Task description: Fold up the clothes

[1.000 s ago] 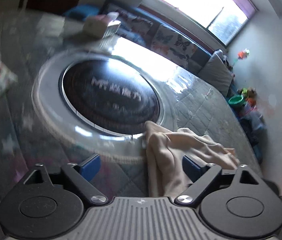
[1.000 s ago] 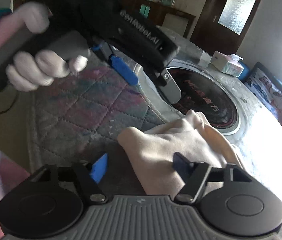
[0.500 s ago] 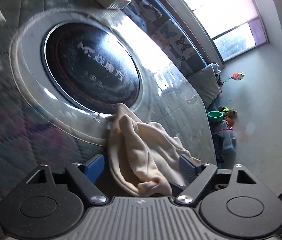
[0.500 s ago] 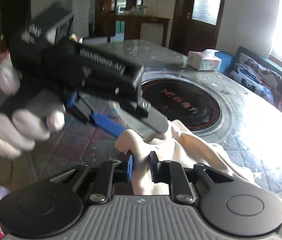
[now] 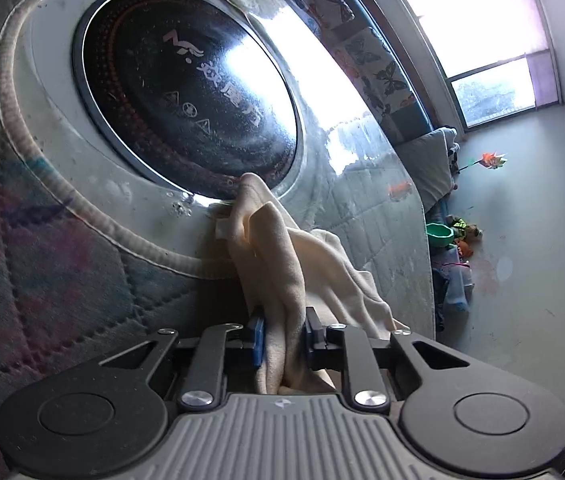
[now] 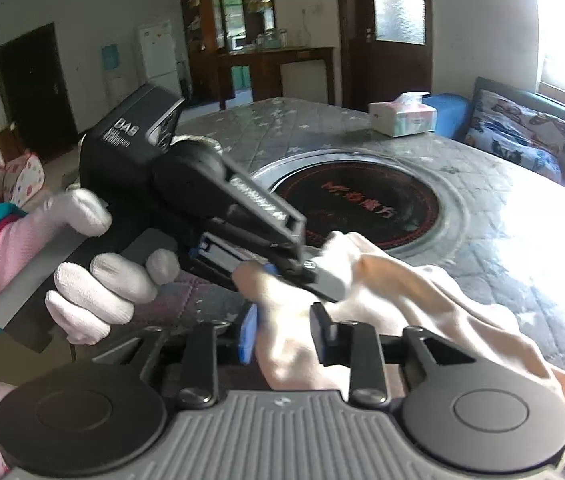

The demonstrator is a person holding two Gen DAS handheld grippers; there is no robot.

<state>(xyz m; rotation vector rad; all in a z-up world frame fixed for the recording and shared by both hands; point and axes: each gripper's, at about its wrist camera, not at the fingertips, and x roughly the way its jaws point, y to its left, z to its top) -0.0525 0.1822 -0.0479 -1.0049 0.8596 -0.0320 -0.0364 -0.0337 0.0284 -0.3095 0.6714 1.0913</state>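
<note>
Cream garment (image 5: 282, 280) is bunched, so type can't be told; no sleeves, collar or hem readable. Its near end is hidden behind both gripper bodies, and its right part runs out of sight under the right gripper (image 6: 282, 336) housing in the right wrist view. It lies on the quilted table cover (image 5: 42, 280), top corner overlapping the metal ring of the round black induction cooktop (image 5: 186, 92) set in the table. Long axis runs from the grippers at the near table edge toward the cooktop, with a looser tail trailing off to the right.

Left gripper (image 5: 282, 340): fingers pressed in on a thick fold of the cream cloth, blue pads (image 5: 258, 340) squeezing it from both sides. Right gripper: fingers likewise clamped on a wad of the same cloth, close beside the left gripper's tip. Left hand (image 6: 90, 280), white-gloved with a teal sleeve, wraps the left gripper's handle; fingertips partly cut off behind the handle.

Tissue box (image 6: 402, 120) sits at the far table edge, well apart from the cloth. Cooktop lettering is glare-washed, partly unreadable. Window blown out white.
</note>
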